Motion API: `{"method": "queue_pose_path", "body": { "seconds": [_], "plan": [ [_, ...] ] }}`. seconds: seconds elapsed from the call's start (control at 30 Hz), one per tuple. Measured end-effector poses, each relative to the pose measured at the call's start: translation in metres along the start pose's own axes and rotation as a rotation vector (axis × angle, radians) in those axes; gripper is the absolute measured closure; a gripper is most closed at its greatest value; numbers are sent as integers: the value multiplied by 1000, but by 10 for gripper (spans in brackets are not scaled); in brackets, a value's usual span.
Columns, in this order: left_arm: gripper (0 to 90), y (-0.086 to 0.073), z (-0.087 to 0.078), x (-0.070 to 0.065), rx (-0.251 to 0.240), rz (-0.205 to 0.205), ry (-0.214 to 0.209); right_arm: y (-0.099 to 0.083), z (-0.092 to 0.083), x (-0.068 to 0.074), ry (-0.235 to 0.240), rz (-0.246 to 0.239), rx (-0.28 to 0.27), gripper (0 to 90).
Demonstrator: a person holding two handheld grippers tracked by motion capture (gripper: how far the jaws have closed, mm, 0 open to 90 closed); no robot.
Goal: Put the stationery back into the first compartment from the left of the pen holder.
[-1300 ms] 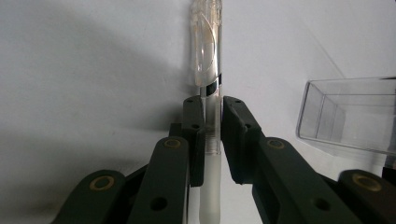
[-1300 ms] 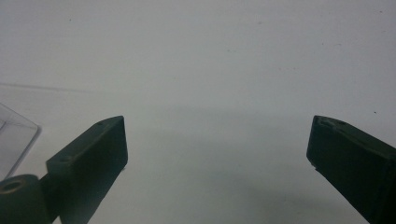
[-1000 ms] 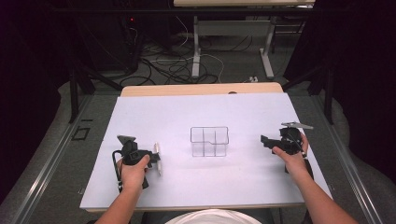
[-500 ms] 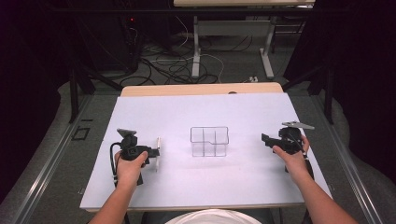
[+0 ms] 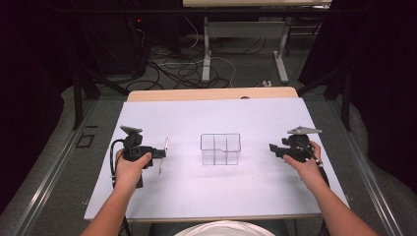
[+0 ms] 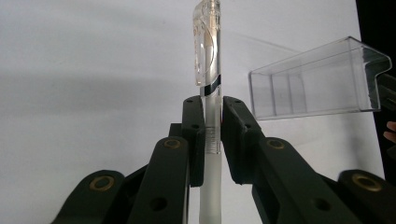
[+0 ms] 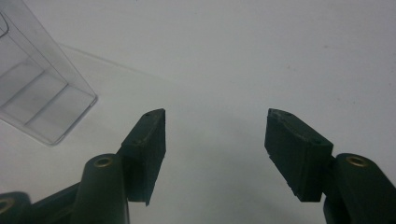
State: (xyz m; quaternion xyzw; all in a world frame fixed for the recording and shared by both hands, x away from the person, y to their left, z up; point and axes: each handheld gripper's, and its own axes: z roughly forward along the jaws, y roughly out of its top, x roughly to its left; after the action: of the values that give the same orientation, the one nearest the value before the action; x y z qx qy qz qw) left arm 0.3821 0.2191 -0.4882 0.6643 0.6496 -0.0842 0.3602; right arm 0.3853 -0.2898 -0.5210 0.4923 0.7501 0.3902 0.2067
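Pen (image 6: 208,70): clamped in left gripper (image 6: 212,116) — lifted off the table (image 5: 246,196).
Right gripper (image 7: 215,140): empty, jaws just been narrowing.
Next: carry pen over the clear organizer (image 5: 220,149) — lower into a compartment.

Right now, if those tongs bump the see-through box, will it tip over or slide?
The see-through box would probably slide: it looks like thin, empty plastic, so likely light, and the white table looks smooth. It seems wider than tall, so tipping seems less likely. Its thin walls might crack if squeezed hard.

Clear pen (image 6: 207,70) | white barrel, black band | clamped crosswise between left gripper's (image 6: 211,122) fingers | above counter
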Motion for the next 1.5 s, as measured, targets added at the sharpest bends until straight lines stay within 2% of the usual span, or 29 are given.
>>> {"method": "queue_pose_path", "body": {
  "seconds": [0.17,0.3,0.37,0.4,0.43,0.47,0.53,0.6,0.7,0.77,0.83,0.87,0.9,0.93,1.0,1.07,1.13,1.17,1.2,1.23,1.33,1.37,1.47,1.5],
  "plan": [
    [796,6,-4,-8,22,42,-2,7,0,5,0,-126,-24,370],
    [796,11,-7,-17,44,72,-23,12,-4,10,1,-169,-35,366],
    [796,13,-10,-22,68,92,-40,15,-6,13,8,-210,-50,368],
    [796,15,-11,-24,74,116,-39,16,-7,14,18,-216,-42,355],
    [796,16,-12,-29,79,102,-45,18,-7,16,25,-230,-37,354],
    [796,17,-12,-31,78,124,-47,20,-8,17,31,-248,-33,353],
    [796,19,-14,-38,85,122,-57,24,-8,21,32,-276,-28,342],
    [796,23,-16,-42,100,157,-54,29,-8,26,37,-306,-13,330],
    [796,28,-17,-49,108,185,-54,36,-8,34,31,-369,-21,302],
    [796,31,-17,-54,111,191,-60,41,-9,40,7,-410,-13,284],
    [795,34,-16,-58,111,197,-63,45,-9,45,-3,-459,-7,230],
    [796,36,-16,-60,124,224,-64,47,-9,46,-10,-482,-9,215],
    [795,37,-14,-62,114,213,-69,49,-8,49,-19,-504,-3,215],
    [796,39,-14,-64,129,229,-69,51,-7,51,-23,-520,3,213],
    [796,41,-11,-70,129,234,-73,55,-6,55,-39,-563,-1,211],
    [795,43,-8,-74,142,252,-72,59,-5,59,-36,-610,-6,231],
    [796,45,-5,-80,155,264,-77,62,-5,63,-36,-673,-15,287],
    [796,47,-4,-82,155,286,-74,64,-6,65,-35,-700,-16,309],
    [796,46,-3,-86,154,276,-80,66,-6,68,-36,-731,-25,331],
    [795,48,-2,-89,161,301,-79,67,-7,70,-35,-759,-33,344],
    [796,50,0,-97,169,306,-90,73,-8,77,-27,-837,-58,378],
    [796,51,1,-98,175,321,-89,75,-9,79,-20,-853,-66,390],
    [796,52,3,-105,186,329,-91,80,-11,85,23,-895,-90,428],
    [796,52,4,-107,189,337,-95,81,-11,87,27,-908,-119,432]
  ]
}}
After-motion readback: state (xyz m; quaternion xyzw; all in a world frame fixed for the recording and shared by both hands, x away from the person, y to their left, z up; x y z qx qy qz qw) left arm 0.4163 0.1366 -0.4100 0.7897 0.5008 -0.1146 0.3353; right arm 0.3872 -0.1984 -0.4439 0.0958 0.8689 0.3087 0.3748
